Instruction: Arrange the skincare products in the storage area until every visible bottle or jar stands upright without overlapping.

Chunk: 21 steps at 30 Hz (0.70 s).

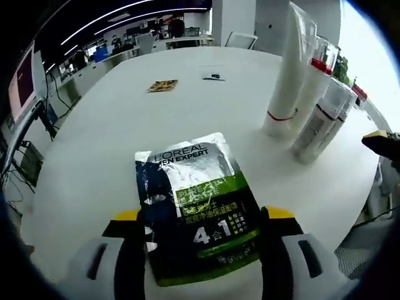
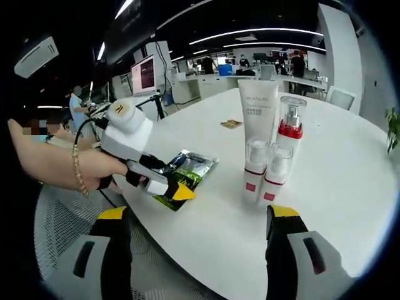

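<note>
Between left tool [image 1: 200, 228] jaws: sachet [image 1: 197, 206], flat.

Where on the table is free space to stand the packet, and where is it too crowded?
Bare patch: the white table right of the four bottles. Also bare: the strip between the packet and the bottles. It is crowded at the near edge, where the left tool sits on the packet.

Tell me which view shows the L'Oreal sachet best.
Left gripper view: the L'Oreal sachet lies flat between that gripper's jaws, label readable. In the right gripper view the sachet is small, seen at an angle and partly hidden by the left gripper.
</note>
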Tool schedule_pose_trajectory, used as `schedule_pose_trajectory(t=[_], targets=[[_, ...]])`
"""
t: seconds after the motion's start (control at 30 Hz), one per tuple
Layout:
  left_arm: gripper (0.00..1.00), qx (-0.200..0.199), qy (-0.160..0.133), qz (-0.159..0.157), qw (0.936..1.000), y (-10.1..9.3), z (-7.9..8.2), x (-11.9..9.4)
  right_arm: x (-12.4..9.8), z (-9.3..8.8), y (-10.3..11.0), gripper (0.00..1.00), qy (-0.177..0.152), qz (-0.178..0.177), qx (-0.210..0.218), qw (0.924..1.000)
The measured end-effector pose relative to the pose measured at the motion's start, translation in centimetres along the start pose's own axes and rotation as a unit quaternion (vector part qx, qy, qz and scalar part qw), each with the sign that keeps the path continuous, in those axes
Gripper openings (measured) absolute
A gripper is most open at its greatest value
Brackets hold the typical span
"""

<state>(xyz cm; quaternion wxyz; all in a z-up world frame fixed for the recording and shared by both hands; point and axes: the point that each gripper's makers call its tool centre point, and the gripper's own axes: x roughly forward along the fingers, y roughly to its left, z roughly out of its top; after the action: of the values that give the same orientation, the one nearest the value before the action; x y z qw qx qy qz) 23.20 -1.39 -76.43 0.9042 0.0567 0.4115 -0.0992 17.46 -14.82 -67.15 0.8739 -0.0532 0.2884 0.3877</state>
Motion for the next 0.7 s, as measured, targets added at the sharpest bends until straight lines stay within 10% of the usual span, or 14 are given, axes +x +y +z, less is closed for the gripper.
schedule_pose_trajectory(t=[0.47,0.7], targets=[[0.14,-0.029,-0.019,-0.041,0.9986,-0.9,0.4,1.2,0.0,0.1,-0.4,0.86,-0.005,-0.011,0.0,0.9999],[0.08,-0.053,-0.031,-0.076,0.9952,-1.0,0.6,0.3,-0.2,0.3,-0.8,0.83,-0.012,-0.021,0.004,0.9997]])
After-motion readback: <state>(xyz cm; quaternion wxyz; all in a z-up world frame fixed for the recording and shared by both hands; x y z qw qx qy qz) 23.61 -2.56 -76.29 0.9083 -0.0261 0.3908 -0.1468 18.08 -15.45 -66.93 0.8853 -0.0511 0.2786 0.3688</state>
